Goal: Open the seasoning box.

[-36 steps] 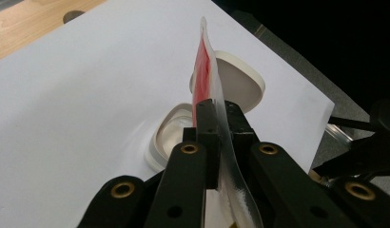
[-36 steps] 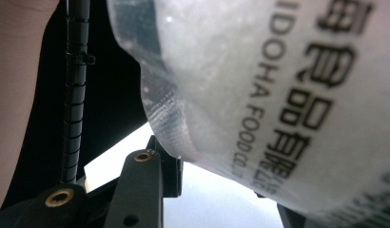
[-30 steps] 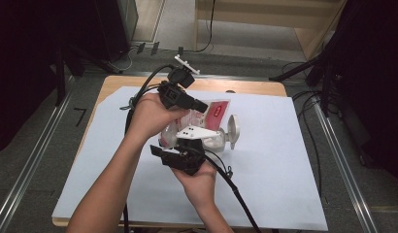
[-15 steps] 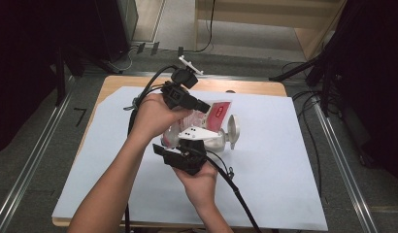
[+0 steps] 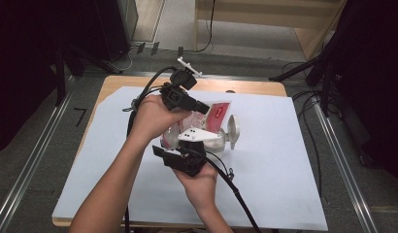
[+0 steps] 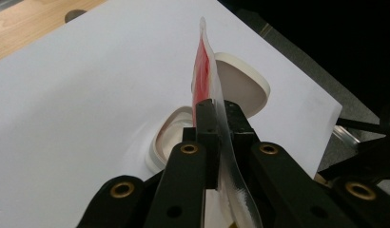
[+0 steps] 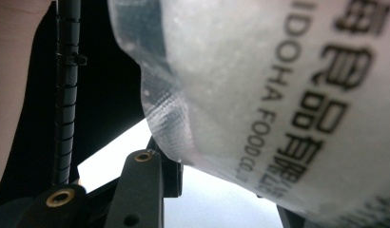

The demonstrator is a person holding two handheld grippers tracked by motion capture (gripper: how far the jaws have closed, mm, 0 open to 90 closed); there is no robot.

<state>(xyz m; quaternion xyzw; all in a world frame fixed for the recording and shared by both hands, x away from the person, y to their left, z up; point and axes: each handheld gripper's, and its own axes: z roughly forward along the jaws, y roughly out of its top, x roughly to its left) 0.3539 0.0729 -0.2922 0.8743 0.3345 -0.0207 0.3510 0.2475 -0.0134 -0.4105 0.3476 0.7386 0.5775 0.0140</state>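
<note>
A clear plastic pouch (image 5: pixel 215 114) with a red label and white contents is held up over the table between both grippers. My left gripper (image 5: pixel 205 108) is shut on its thin top edge; in the left gripper view my left gripper (image 6: pixel 217 124) pinches that edge of the pouch (image 6: pixel 202 76) flat. My right gripper (image 5: pixel 191 145) comes up from below and is shut on the bulging lower part. In the right gripper view the printed pouch (image 7: pixel 278 95) sits between my right gripper's (image 7: pixel 221 190) jaws. Under the pouch stands a white container (image 6: pixel 168 134) with its hinged lid (image 6: pixel 243 83) open.
A white sheet (image 5: pixel 274 165) covers most of the wooden table (image 5: pixel 255 88). The container's lid (image 5: pixel 233 131) stands open to the right of the grippers. Black cables (image 5: pixel 236 189) trail off both grippers. Metal rails (image 5: pixel 342 160) run along the table's sides.
</note>
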